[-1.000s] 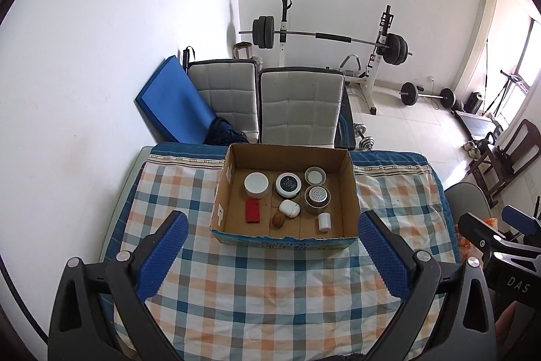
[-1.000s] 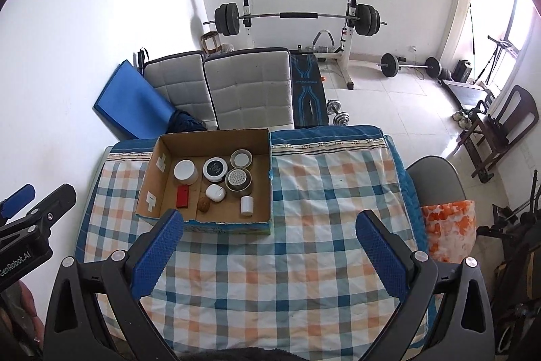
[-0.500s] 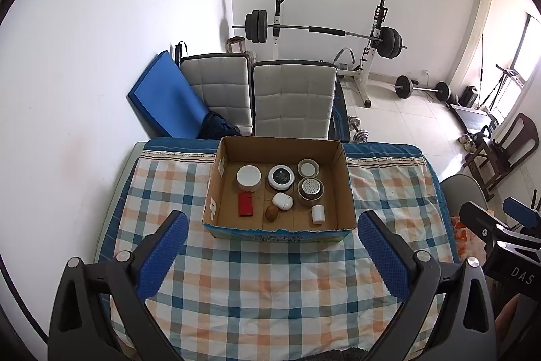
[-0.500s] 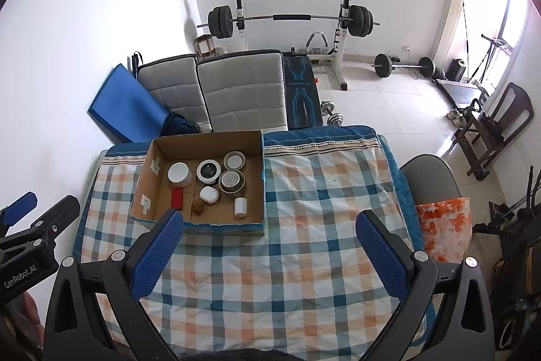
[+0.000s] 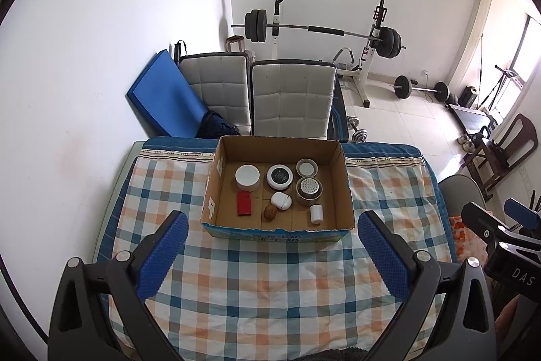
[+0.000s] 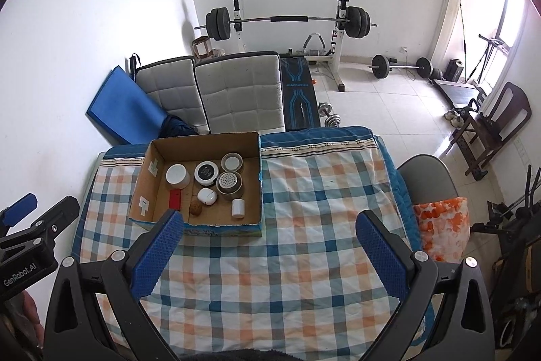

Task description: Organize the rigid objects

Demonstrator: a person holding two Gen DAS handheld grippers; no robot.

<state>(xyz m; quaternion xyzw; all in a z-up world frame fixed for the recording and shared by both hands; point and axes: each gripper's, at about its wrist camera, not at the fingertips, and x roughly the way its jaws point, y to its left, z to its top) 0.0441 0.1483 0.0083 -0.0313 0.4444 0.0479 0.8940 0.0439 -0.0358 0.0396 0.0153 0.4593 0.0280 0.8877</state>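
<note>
Sitting in one cardboard box (image 5: 216,188): eight small objects; both hand-held grippers, left (image 5: 272,234) and right (image 6: 269,232), agape, empty.

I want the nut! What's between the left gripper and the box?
Only bare checked cloth lies between left gripper and box, seen in the left wrist view.

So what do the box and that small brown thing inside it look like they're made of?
The box looks like corrugated cardboard: matte brown walls with folded flaps. The small brown thing looks like a walnut, with a wrinkled, dull shell, though it is too small to be sure.
</note>
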